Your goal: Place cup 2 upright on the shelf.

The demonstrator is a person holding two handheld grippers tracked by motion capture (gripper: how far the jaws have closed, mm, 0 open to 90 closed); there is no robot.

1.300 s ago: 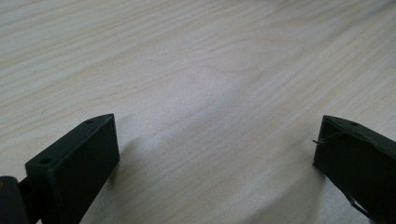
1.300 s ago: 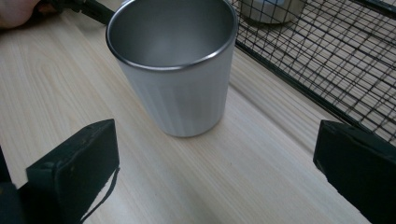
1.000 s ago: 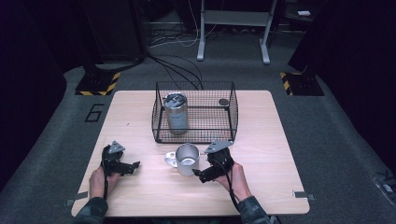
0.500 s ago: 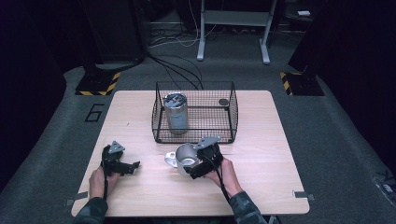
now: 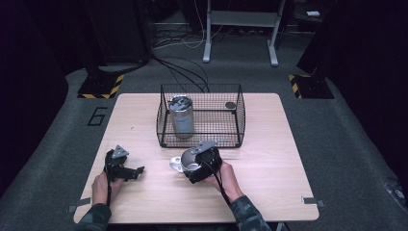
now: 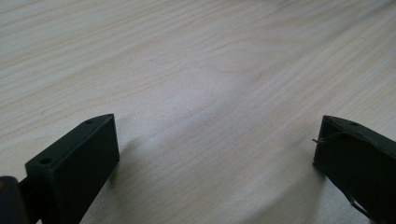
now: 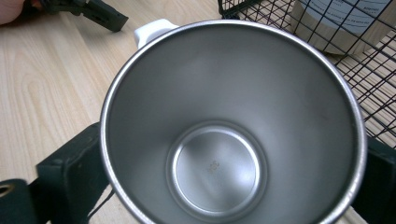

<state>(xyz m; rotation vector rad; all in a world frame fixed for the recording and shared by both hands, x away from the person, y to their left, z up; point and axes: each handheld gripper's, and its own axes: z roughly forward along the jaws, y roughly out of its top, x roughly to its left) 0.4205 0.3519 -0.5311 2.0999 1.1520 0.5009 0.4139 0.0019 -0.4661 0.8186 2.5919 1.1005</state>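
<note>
Within the last second the right gripper (image 5: 196,166) has slid in around the steel mug (image 7: 229,126), its jaws bracketing it just in front of the wire basket (image 5: 238,115); whether they pinch is unclear, so a lift looks imminent. The left gripper (image 5: 129,172) rests unclenched and empty on the pale wooden table (image 5: 269,159), left of the mug, in a dark, cabled room.

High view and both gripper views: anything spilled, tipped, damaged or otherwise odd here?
Nothing stands out. The steel mug is empty and dry between the right gripper's jaws, the canister stands upright in the wire basket, and the left gripper is open over bare table.
</note>
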